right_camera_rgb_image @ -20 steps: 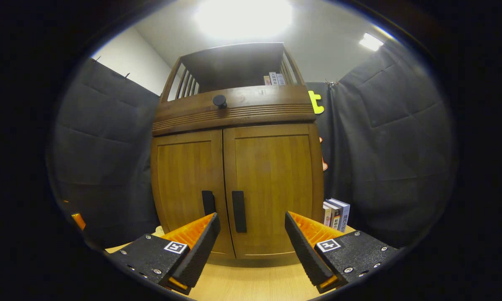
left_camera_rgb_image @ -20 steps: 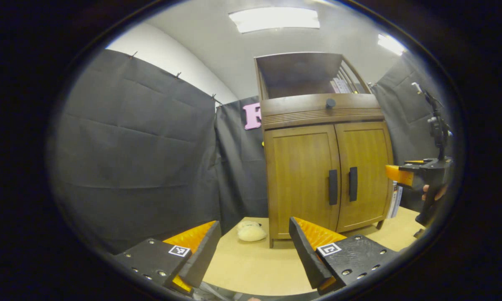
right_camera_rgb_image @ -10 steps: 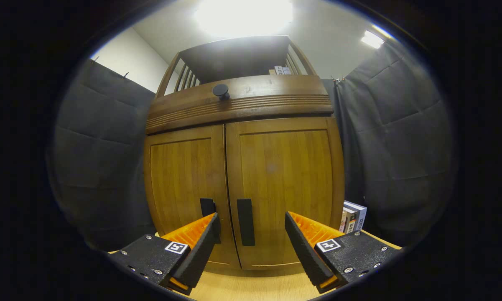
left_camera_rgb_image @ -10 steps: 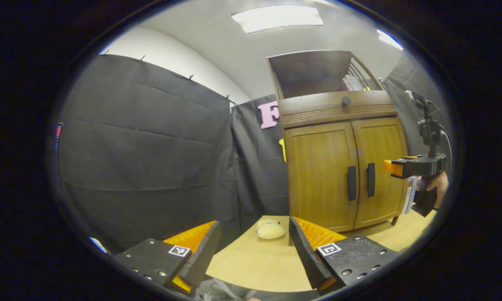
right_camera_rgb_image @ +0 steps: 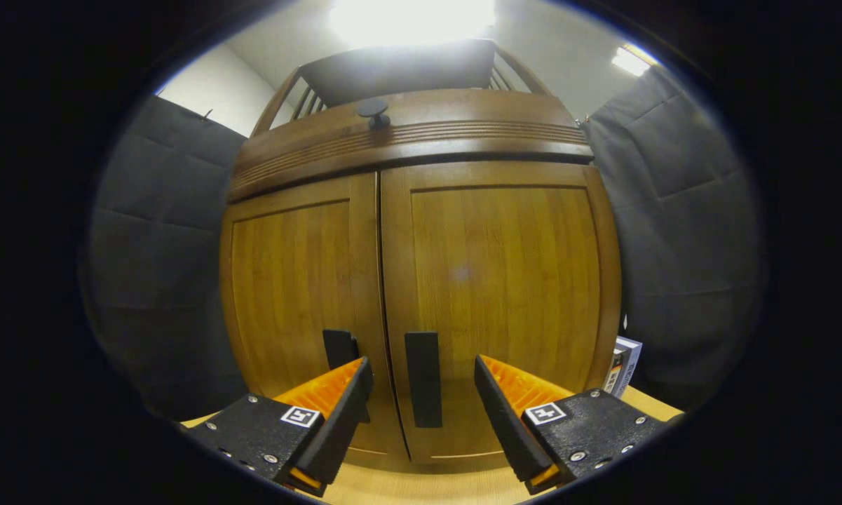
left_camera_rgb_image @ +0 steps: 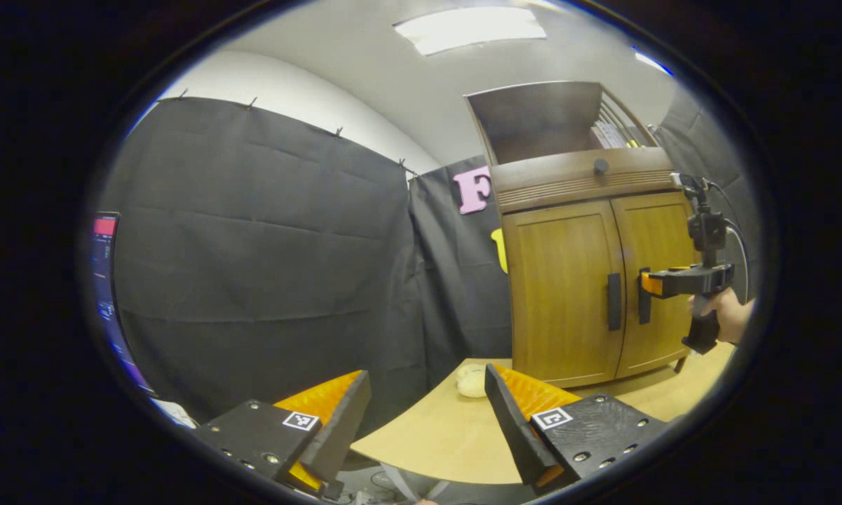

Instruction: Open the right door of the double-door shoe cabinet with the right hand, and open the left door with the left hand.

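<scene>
The wooden shoe cabinet (right_camera_rgb_image: 421, 231) stands close ahead in the right gripper view, both doors closed. My right gripper (right_camera_rgb_image: 421, 414) is open, its fingers on either side of the right door's black handle (right_camera_rgb_image: 423, 379) and a little short of it. The left door's handle (right_camera_rgb_image: 339, 348) is partly hidden behind one finger. In the left gripper view the cabinet (left_camera_rgb_image: 589, 280) is far off at the right, with both handles (left_camera_rgb_image: 613, 301) visible. The right gripper (left_camera_rgb_image: 650, 282), held by a hand (left_camera_rgb_image: 729, 315), reaches the right door's handle there. My left gripper (left_camera_rgb_image: 424, 421) is open and holds nothing.
The cabinet stands on a light wooden table (left_camera_rgb_image: 449, 435). A pale soft object (left_camera_rgb_image: 472, 381) lies by the cabinet's left foot. Books (right_camera_rgb_image: 622, 365) stand to the right of the cabinet. A black knob (right_camera_rgb_image: 374, 110) sits on the drawer above the doors. A screen (left_camera_rgb_image: 105, 273) glows at far left.
My right gripper has moved closer to the cabinet, its fingers now flanking the right handle. The left gripper view has swung left, so the cabinet sits farther right.
</scene>
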A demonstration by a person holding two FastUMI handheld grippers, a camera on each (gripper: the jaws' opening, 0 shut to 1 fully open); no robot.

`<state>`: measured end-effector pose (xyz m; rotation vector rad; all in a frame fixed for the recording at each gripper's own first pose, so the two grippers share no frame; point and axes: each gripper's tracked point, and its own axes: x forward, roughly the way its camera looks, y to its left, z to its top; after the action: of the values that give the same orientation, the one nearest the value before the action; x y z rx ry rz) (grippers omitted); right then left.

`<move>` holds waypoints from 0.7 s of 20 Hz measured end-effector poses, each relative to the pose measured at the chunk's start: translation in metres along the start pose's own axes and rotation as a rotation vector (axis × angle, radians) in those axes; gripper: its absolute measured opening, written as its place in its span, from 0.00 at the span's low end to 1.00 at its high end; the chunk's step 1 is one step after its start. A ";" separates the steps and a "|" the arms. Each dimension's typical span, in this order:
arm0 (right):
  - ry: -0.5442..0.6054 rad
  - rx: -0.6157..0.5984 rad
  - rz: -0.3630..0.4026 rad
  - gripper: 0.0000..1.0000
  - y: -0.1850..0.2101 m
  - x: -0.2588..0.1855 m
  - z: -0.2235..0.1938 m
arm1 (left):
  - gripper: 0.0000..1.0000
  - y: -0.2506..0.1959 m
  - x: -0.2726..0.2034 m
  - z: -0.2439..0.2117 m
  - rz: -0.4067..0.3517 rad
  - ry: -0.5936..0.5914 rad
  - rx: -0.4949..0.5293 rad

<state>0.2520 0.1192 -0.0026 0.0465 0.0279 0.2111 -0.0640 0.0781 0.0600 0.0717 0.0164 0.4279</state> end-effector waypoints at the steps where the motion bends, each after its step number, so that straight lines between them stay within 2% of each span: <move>1: 0.012 -0.002 0.000 0.89 0.000 0.007 -0.004 | 0.94 0.000 0.000 -0.001 0.007 0.001 0.001; 2: 0.024 -0.003 -0.002 0.88 -0.001 0.014 -0.008 | 0.99 0.001 0.001 -0.001 0.013 0.002 0.001; 6: 0.082 0.016 -0.004 0.77 0.000 0.032 -0.027 | 0.99 0.001 0.002 -0.001 0.026 0.008 0.005; 9: 0.087 0.045 -0.001 0.63 -0.003 0.042 -0.033 | 0.99 0.001 0.001 -0.003 0.033 0.013 0.008; 12: 0.094 0.062 0.001 0.55 -0.003 0.054 -0.033 | 0.99 0.001 0.001 -0.001 0.039 0.015 0.003; 13: 0.110 0.062 0.009 0.49 -0.001 0.059 -0.036 | 0.99 0.001 0.001 -0.002 0.040 0.015 0.002; 14: 0.127 0.060 0.006 0.45 -0.001 0.063 -0.040 | 0.94 0.002 0.002 -0.002 0.041 0.016 0.002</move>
<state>0.3123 0.1336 -0.0440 0.0929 0.1611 0.2185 -0.0633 0.0805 0.0579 0.0705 0.0309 0.4692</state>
